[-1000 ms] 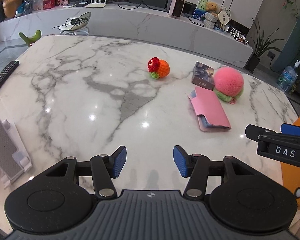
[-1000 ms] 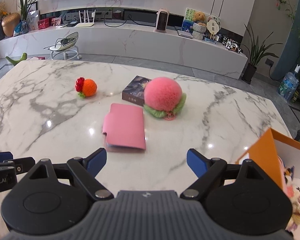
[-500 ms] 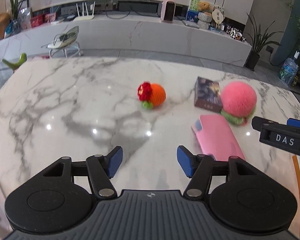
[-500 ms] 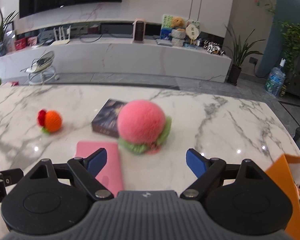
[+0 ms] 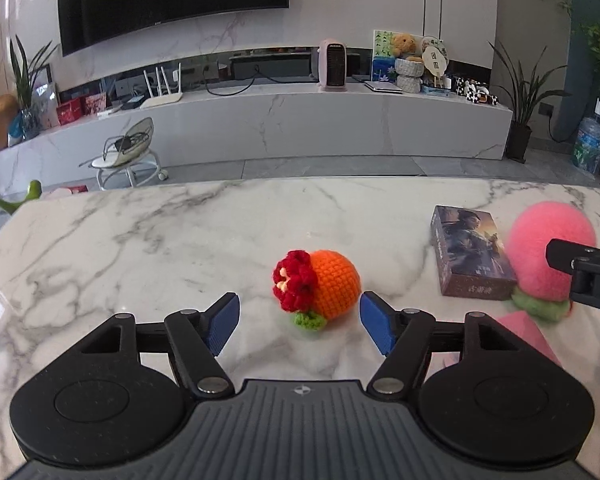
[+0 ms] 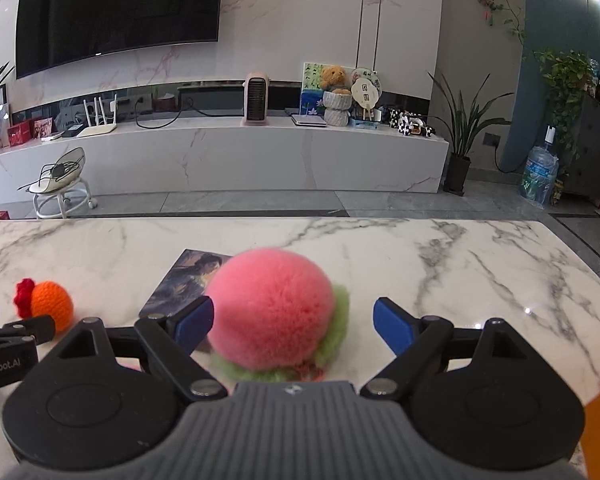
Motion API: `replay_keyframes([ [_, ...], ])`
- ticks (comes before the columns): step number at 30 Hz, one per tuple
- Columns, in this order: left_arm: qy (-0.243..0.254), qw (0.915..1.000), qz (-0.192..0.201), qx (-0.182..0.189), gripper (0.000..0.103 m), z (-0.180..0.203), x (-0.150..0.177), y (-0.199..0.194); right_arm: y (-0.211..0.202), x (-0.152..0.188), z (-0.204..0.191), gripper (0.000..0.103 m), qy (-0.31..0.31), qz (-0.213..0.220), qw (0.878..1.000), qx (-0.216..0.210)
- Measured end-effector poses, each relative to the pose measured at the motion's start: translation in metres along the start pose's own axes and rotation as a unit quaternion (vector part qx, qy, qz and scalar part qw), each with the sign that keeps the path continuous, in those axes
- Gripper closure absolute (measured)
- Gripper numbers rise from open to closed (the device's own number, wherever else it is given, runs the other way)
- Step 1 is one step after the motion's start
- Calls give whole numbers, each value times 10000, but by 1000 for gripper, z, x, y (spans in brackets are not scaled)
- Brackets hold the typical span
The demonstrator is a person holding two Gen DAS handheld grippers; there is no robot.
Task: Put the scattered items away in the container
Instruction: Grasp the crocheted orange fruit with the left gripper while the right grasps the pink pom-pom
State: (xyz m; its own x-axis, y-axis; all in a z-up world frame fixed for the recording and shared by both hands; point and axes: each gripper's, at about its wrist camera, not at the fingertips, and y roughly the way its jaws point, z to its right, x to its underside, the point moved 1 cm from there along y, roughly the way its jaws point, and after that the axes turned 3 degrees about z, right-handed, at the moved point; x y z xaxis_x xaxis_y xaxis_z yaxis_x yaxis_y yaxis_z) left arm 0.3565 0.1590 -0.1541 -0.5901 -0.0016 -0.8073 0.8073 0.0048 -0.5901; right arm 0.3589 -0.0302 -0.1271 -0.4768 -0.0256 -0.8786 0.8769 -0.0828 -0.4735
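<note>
Left gripper (image 5: pixel 299 323): jaws wide open, holding nothing. Orange crochet ball (image 5: pixel 328 289) with red flower sits on the marble tabletop (image 5: pixel 140 240) just ahead of the gap between the blue pads (image 5: pixel 222 324); no contact visible.

Right of the ball, apart from it: a dark picture box (image 5: pixel 470 256) lying flat. Pink fluffy ball (image 5: pixel 540 252) on green trim sits beside the box's right edge; whether they touch is hard to tell. Pink wallet (image 5: pixel 520 332) lies below these, mostly hidden behind the left gripper's linkage.

Right gripper (image 6: pixel 293 326): jaws wide open, gripping nothing. Pink fluffy ball (image 6: pixel 272 308) fills most of the gap, close against the left pad (image 6: pixel 194 320), clear of the right one. Box (image 6: pixel 184 284) lies partly hidden behind it; crochet ball (image 6: pixel 48 306) farther left.

Orange container (image 6: pixel 598 420): only a sliver at the right wrist view's lower right edge, contents out of sight.
</note>
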Motion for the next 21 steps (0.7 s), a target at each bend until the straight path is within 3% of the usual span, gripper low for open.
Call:
replay_keyframes([
  [8, -50, 10000, -35, 75, 24, 4, 0, 22, 26, 3, 2, 16, 71, -82, 9999, 4],
  [15, 14, 9999, 103, 41, 25, 10, 2, 26, 48, 5, 1, 24, 302, -310, 9989, -167],
  [19, -43, 9998, 169, 62, 43, 8, 1, 26, 63, 9, 1, 36, 361, -554, 9976, -212],
  [21, -115, 9997, 191, 127, 43, 6, 1, 26, 64, 11, 3, 40, 409, -565, 9974, -206],
])
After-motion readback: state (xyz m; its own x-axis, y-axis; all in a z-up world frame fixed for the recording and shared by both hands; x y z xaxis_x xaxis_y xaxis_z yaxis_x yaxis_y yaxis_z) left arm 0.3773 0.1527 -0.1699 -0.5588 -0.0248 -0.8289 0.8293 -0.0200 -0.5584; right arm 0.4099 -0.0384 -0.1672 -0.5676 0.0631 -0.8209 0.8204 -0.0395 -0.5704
